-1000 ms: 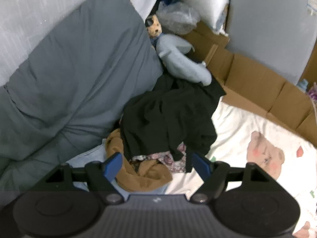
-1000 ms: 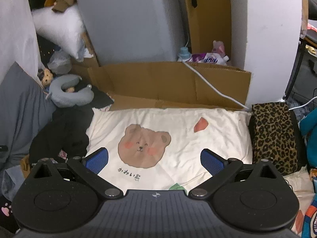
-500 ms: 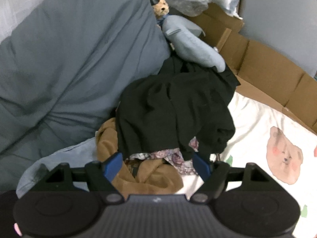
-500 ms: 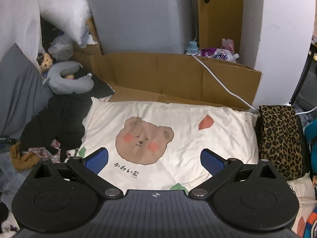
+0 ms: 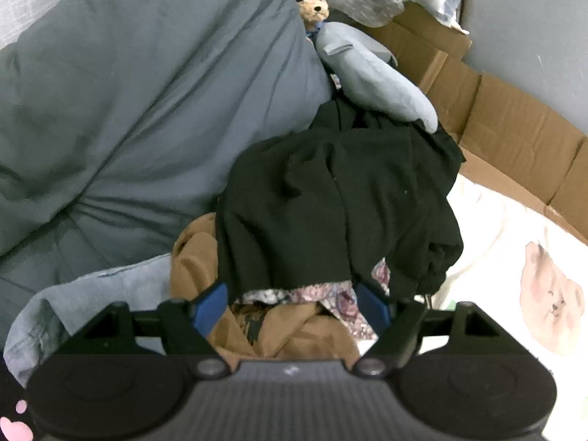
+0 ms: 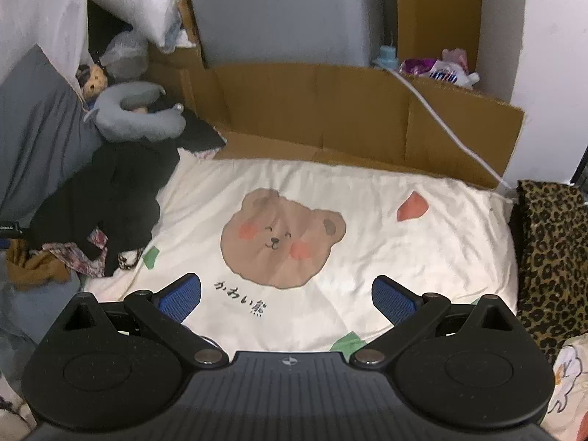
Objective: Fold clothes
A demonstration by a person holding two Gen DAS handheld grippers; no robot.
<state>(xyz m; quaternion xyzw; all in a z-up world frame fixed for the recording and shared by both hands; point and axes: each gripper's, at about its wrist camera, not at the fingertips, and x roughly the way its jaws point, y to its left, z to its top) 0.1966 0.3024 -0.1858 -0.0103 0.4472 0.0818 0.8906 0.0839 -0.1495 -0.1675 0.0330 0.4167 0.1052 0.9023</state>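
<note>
**Approach to the clothes pile: both grippers wide, nothing held.**

The left gripper [image 5: 292, 303] stands wide apart just over the near edge of the clothes pile at lower centre of the left wrist view: a black garment [image 5: 330, 202] on top, a patterned fabric [image 5: 330, 294] and a brown garment [image 5: 294, 334] beneath, against the grey duvet [image 5: 128, 92]. The right gripper [image 6: 286, 297] is likewise wide and empty, above the bear-print bedding [image 6: 367, 191], which looks like the folding surface. For a clean pick, the judgement is to take the black garment alone, by an edge, not the bunched middle; pinching deep risks catching the layers underneath. Lift it clear, then lay it flat on the bedding, away from the leopard-print fabric [image 6: 551, 250] at right.
</note>
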